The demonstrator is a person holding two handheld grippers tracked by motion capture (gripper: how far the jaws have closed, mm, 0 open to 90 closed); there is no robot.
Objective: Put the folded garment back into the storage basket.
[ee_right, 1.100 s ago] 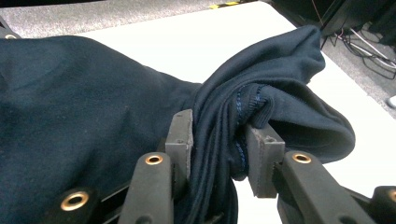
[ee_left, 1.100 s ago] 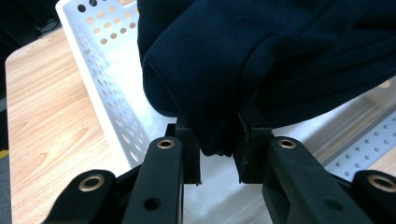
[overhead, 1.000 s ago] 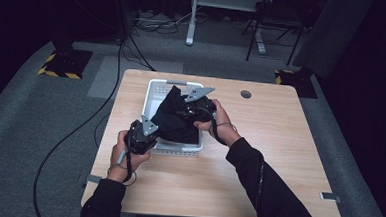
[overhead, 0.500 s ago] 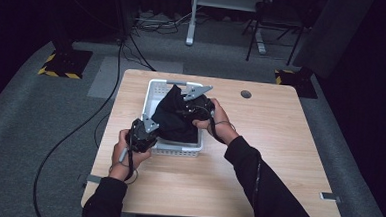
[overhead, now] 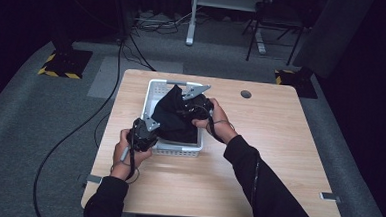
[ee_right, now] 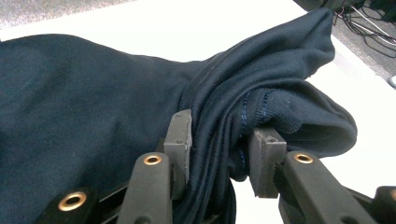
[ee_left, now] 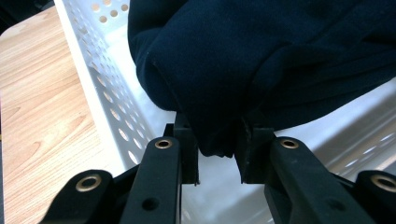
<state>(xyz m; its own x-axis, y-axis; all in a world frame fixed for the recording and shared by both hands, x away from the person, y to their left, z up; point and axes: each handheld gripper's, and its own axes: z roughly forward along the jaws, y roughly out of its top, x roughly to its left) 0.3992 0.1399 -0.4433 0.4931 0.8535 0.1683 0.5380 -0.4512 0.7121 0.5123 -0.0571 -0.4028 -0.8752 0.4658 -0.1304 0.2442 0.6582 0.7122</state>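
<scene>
A dark navy garment [overhead: 173, 118] lies bunched in a white perforated basket [overhead: 154, 94] on the wooden table. My left gripper [overhead: 152, 129] is at the basket's near left corner, shut on a fold of the garment [ee_left: 243, 60]; the cloth is pinched between its pads [ee_left: 187, 144]. My right gripper [overhead: 188, 108] reaches in from the right over the basket's middle and is shut on a thick bunch of the garment [ee_right: 93, 121], ribbed hem included, between its pads [ee_right: 180, 135]. Both hands hold the cloth slightly raised.
The basket [ee_left: 100, 107] stands at the table's back middle. A round cable hole [overhead: 246, 94] sits in the tabletop to its right. Bare wood [overhead: 278, 163] spreads in front and to the right. Cables and stands are on the floor beyond the table.
The garment's shape shifts slightly between the grippers; both hands stay nearly where they were.
</scene>
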